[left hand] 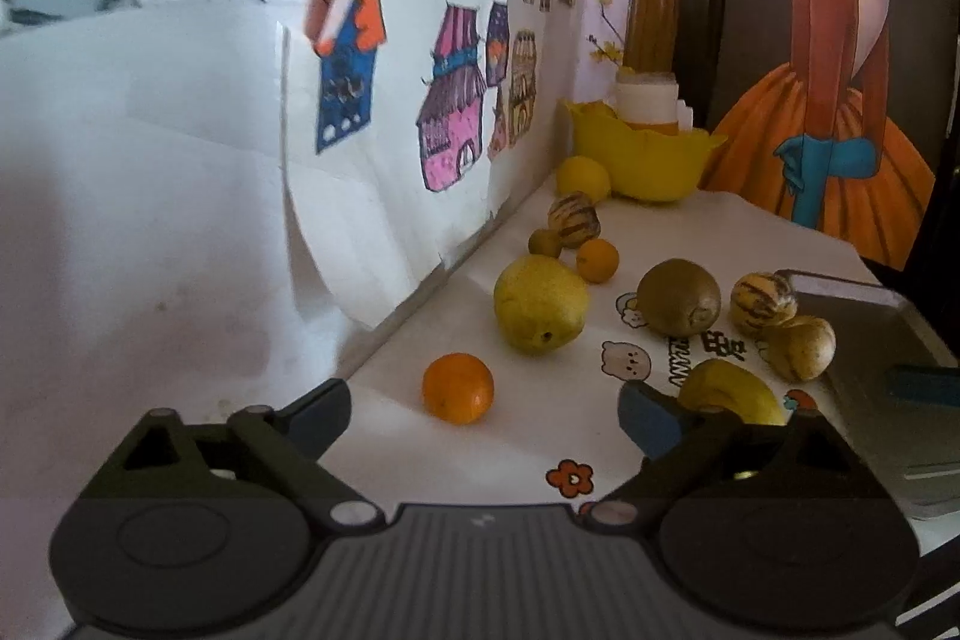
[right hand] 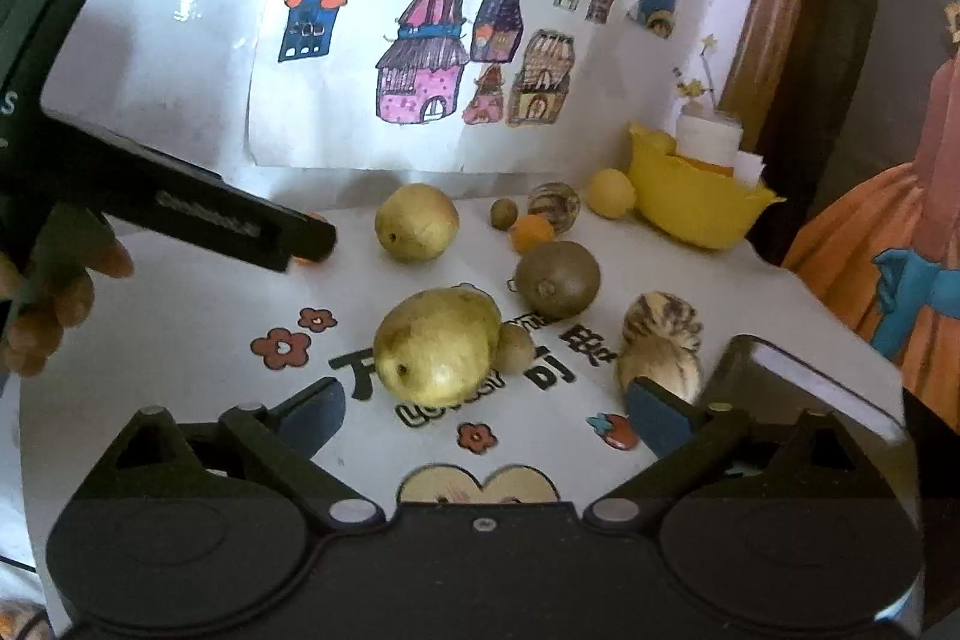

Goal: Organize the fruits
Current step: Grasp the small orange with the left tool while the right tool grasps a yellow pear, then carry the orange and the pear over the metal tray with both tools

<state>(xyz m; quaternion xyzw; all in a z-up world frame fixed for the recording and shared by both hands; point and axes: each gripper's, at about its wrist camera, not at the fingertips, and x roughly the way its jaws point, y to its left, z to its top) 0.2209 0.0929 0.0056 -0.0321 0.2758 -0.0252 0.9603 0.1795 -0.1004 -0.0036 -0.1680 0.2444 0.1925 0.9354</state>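
Fruits lie scattered on a white printed tabletop (left hand: pixel 528 448). My left gripper (left hand: pixel 483 415) is open, and an orange (left hand: pixel 458 388) sits on the table just ahead between its fingers, untouched. Beyond it lie a yellow pear (left hand: pixel 540 304), a kiwi (left hand: pixel 678 297) and a striped fruit (left hand: pixel 762 303). My right gripper (right hand: pixel 485 418) is open too, with a large yellow pear (right hand: pixel 438 352) just ahead of its fingers and a small brown fruit (right hand: pixel 515 347) against that pear. The left gripper (right hand: pixel 312 241) shows at the left of the right wrist view, hiding most of the orange.
A yellow bowl (left hand: pixel 648 160) stands at the back by the wall, with a lemon (left hand: pixel 582 178) beside it. A metal tray (left hand: pixel 870 334) lies along the right edge. Drawings of houses (right hand: pixel 420 64) hang on the wall behind. A hand (right hand: pixel 42 328) holds the left gripper.
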